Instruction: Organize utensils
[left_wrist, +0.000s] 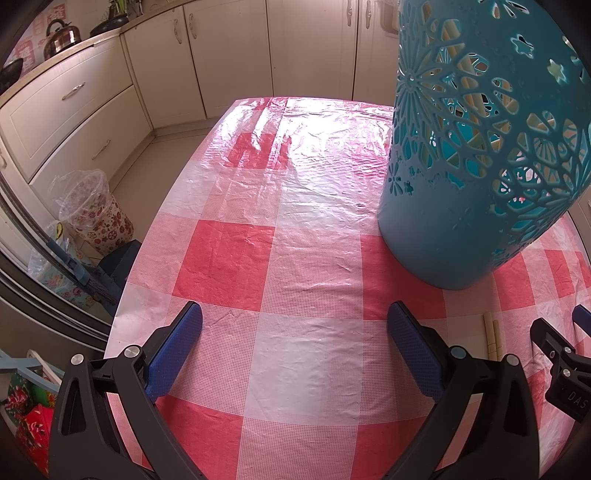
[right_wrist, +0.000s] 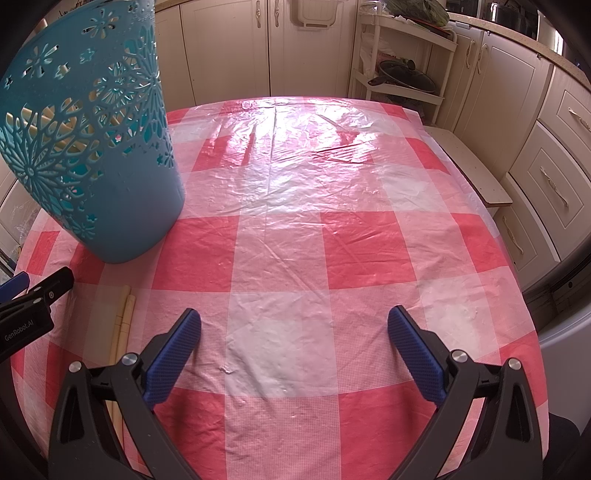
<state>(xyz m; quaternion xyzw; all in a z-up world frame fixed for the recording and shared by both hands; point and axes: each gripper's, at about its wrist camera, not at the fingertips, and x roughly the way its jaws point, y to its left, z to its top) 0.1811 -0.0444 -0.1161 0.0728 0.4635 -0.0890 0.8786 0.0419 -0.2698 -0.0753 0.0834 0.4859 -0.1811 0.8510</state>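
Both the left gripper (left_wrist: 293, 321) and the right gripper (right_wrist: 294, 325) have jaws wide apart, empty; chopsticks (right_wrist: 123, 321) lie between them, before the holder (left_wrist: 480, 147).

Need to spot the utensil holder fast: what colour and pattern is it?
Teal-blue holder with cut-out flower pattern; clearest in the right wrist view.

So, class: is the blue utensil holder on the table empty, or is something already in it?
Not empty. Through the cut-out flower holes of the blue utensil holder, pale sticks that look like chopsticks show inside. How many, cannot tell.
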